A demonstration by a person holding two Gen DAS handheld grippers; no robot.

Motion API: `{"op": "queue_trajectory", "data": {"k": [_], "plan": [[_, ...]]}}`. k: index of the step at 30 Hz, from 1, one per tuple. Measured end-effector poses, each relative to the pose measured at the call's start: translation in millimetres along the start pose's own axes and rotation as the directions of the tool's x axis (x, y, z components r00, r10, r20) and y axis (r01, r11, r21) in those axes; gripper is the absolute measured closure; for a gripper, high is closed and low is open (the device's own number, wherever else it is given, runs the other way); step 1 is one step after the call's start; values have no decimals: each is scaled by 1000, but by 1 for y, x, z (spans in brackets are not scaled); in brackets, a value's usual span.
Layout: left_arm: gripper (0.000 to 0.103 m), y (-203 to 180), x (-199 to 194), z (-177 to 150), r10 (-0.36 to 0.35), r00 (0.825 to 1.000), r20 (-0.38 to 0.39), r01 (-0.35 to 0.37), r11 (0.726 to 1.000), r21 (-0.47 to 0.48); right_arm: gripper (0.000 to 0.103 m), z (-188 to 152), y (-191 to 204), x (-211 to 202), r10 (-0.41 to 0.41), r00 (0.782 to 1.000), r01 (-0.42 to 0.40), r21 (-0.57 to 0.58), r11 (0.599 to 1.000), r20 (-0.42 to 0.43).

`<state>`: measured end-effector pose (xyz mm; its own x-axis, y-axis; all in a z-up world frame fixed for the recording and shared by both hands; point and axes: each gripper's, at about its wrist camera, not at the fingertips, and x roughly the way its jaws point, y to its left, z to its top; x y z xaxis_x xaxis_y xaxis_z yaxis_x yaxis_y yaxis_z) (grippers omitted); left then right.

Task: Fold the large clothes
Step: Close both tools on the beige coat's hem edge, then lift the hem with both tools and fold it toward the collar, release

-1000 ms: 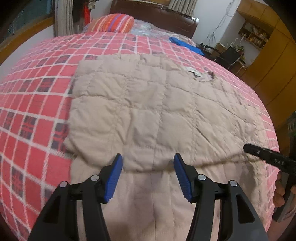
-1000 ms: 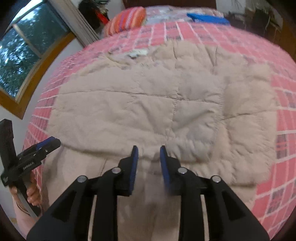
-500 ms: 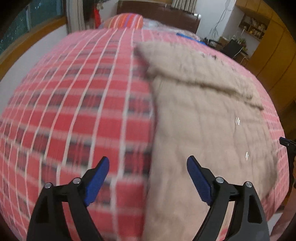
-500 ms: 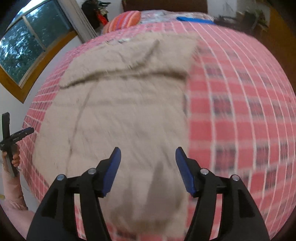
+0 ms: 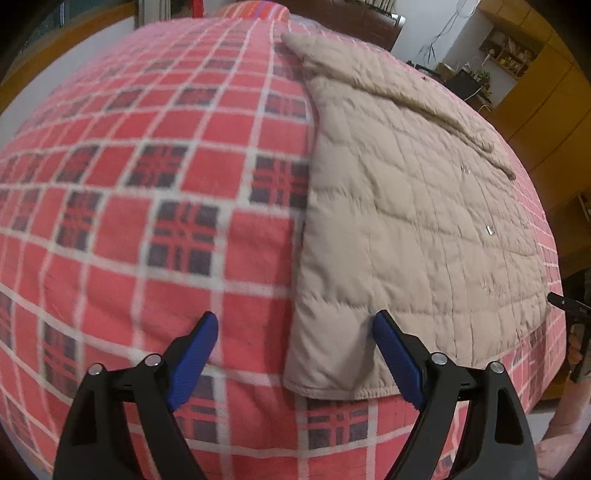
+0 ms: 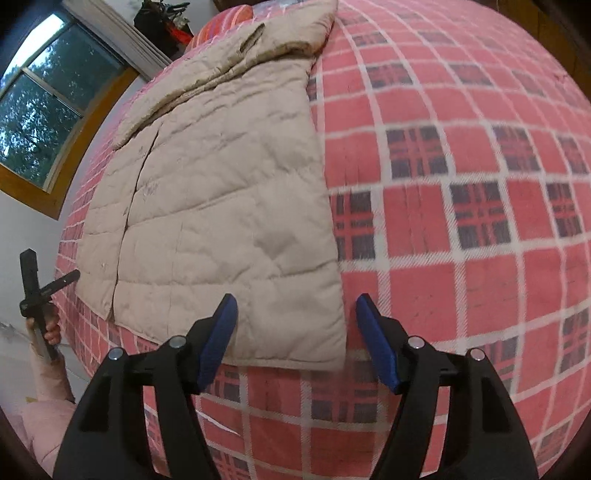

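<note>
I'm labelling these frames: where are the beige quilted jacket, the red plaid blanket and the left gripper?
beige quilted jacket (image 5: 413, 229), left wrist view, quilted middle.
red plaid blanket (image 6: 461, 258), right wrist view, bare check.
left gripper (image 5: 295, 350), left wrist view, between fingertips.

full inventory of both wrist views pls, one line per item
quilted jacket: 1, beige, flat on bed, near front edge
blanket: 1, red plaid, covers bed
pillow: 1, striped, far end of bed
window: 1, wood frame, wall left of bed
cabinets: yellow-brown, right side of room
left tool: 1, black, blue pads, open at jacket's left corner
right tool: 1, same, open at jacket's right corner
</note>
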<state>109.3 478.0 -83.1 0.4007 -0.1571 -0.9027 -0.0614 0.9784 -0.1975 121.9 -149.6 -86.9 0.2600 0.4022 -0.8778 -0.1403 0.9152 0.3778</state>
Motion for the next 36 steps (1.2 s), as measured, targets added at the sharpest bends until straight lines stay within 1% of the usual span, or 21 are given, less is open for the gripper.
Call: {"op": "queue_trajectory", "data": {"k": [2, 3, 5, 6, 7, 8, 10, 11, 12, 13, 14, 15, 16, 19, 23, 29, 36], "plan": [[14, -4, 0, 0, -5, 1000, 3, 5, 1000, 12, 39, -1, 0, 3, 10, 1000, -10, -6, 1000, -6], [14, -7, 0, 0, -25, 1000, -1, 25, 1000, 10, 43, 0, 2, 5, 14, 1000, -14, -7, 1000, -10], [14, -11, 1, 1, -52, 999, -10, 52, 999, 14, 46, -1, 4, 7, 10, 1000, -10, -15, 1000, -10], [16, -14, 2, 1, -47, 999, -14, 47, 999, 17, 49, -1, 5, 8, 5, 1000, -5, -19, 1000, -10], [20, -16, 3, 2, -27, 1000, -11, 28, 999, 17, 51, -1, 5, 9, -3, 1000, 3, -20, 1000, -9], [25, -18, 3, 4, -16, 1000, -8, 16, 1000, 18, 54, -2, 4, 9, -6, 1000, 6, -21, 1000, -7], [47, -20, 2, 5, 11, 1000, -1, -11, 1000, 19, 67, -3, 4, 8, 0, 1000, 0, -27, 1000, -5], [53, -20, 1, 5, 12, 1000, 4, -12, 1000, 16, 69, -4, 5, 8, 7, 1000, -7, -32, 999, -6], [63, -22, 0, 5, 11, 1000, 8, -11, 1000, 18, 71, -4, 6, 7, 5, 1000, -5, -37, 999, -5], [70, -25, -2, 4, 27, 1000, 16, -27, 999, 25, 73, -4, 7, 7, 0, 1000, 0, -44, 999, -5], [73, -28, -3, 3, 45, 999, 24, -46, 998, 35, 75, -5, 8, 7, -4, 1000, 4, -50, 999, -3], [81, -33, -5, 1, 76, 996, 40, -78, 995, 54, 78, -5, 9, 8, -3, 1000, 3, -51, 999, -3], [84, -38, -9, -1, 102, 993, 61, -106, 992, 74, 81, -5, 10, 7, 0, 1000, 0, -50, 999, -2], [89, -51, -20, -4, 149, 982, 115, -161, 981, 111, 87, -3, 13, 6, 4, 1000, -4, -53, 999, 6], [91, -63, -33, -5, 176, 969, 173, -202, 968, 146, 91, -1, 12, -1, 25, 999, -24, -42, 999, 23], [93, -70, -46, 0, 164, 964, 211, -200, 966, 161, 93, 3, 15, -21, 75, 994, -72, -34, 997, 83], [93, -77, -58, 10, 141, 958, 250, -188, 966, 177, 93, 24, 19, -49, 112, 981, -106, -48, 993, 158]]}}
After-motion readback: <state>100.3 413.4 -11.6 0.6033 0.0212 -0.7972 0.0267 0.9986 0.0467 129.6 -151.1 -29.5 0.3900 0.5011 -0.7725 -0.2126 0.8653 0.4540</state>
